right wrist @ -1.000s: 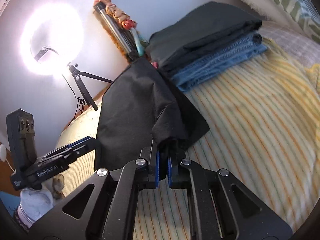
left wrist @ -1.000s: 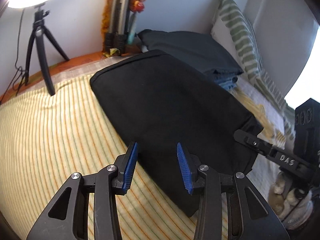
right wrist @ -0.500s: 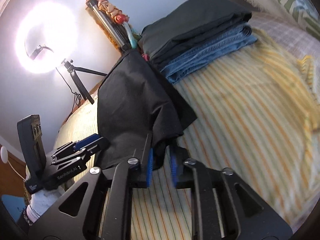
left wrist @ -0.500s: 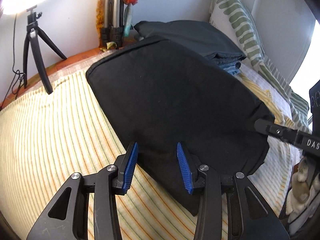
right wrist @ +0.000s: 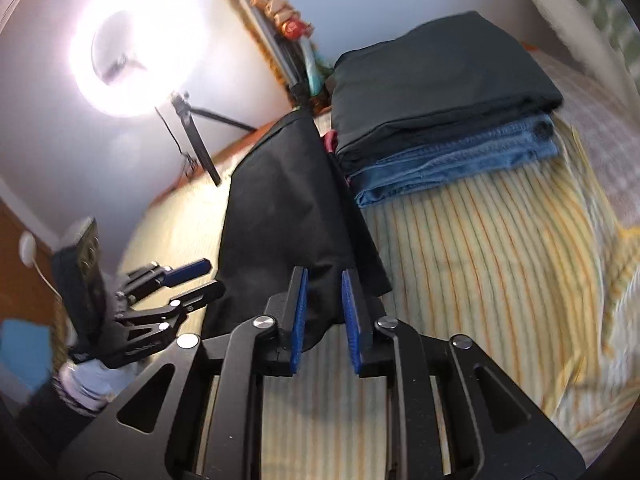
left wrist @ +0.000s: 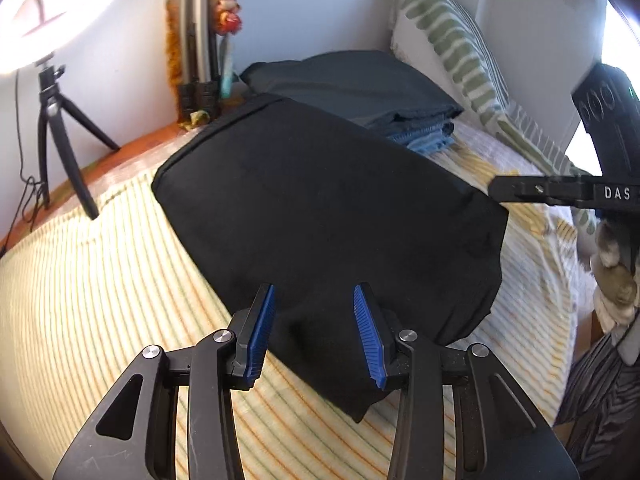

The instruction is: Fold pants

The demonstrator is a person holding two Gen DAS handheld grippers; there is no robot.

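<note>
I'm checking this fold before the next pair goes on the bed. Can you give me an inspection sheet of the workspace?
Surface: striped bedspread, mostly flat.
Job's things: black pants lie folded on it.
Clutter: stack of folded clothes behind the pants; striped pillow.
Grippers: left claw open over the near edge of the pants; right claw has just been opening, pads off the cloth.
Cables: cable by the tripod.
Surroundings: ring light, wall.

Bright ring light [right wrist: 138, 46] blown out with glare, window overexposed, fisheye-bent dark corners, right wrist view motion-blurred
</note>
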